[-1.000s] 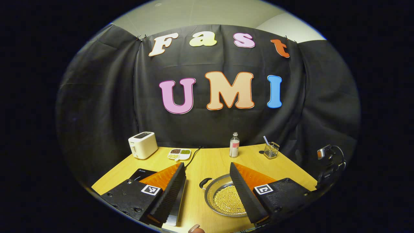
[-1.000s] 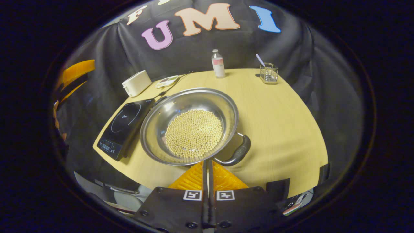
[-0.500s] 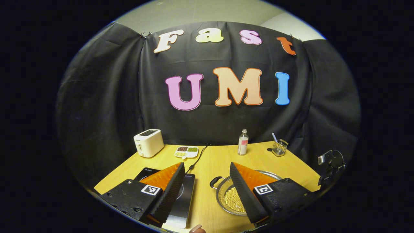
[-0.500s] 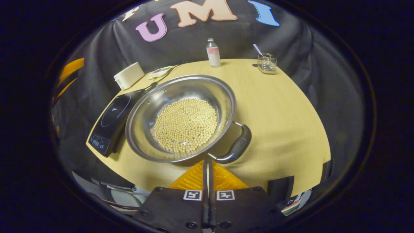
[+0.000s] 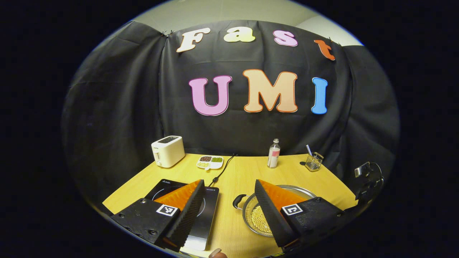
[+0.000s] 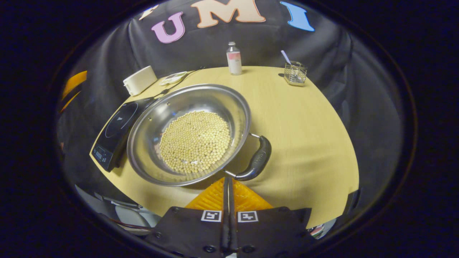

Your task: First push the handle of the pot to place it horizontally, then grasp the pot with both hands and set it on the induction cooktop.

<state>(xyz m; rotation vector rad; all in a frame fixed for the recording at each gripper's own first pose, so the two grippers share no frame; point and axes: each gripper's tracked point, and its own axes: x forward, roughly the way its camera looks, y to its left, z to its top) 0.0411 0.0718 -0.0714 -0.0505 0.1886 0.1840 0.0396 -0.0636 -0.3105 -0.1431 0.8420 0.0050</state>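
- Steel pot [image 6: 189, 134], soybeans heaped in its bowl, on the tabletop [image 6: 304, 118], just right of the induction cooktop [image 6: 116, 134]; rim overlapping the cooktop's edge in the right gripper view, actual contact unclear.
- Right claw [image 6: 227, 184] pressed flat together, nothing between the pads, tip just below the pot's near rim beside the black near handle [image 6: 256, 160]. Probably closed that way to serve as a blunt pusher.
- Near handle lying at a slant toward the lower right, not across the view; the turn to horizontal looks unfinished.
- Left claw [image 5: 229, 211] spread wide, empty, hovering above the tabletop between cooktop [image 5: 208, 215] and pot [image 5: 255, 218]. Small far handle [image 5: 239, 201] facing the gap between its fingers; likely staged for the two-handed lift.
- Cooktop surface bare, cord running back toward the toaster [image 5: 168, 151] and divided dish [image 5: 210, 162]. Bottle [image 6: 234, 58] and wire holder [image 6: 295, 72] at the far edge, well apart from the path.
- Risk: beans sliding if the pot tilts.
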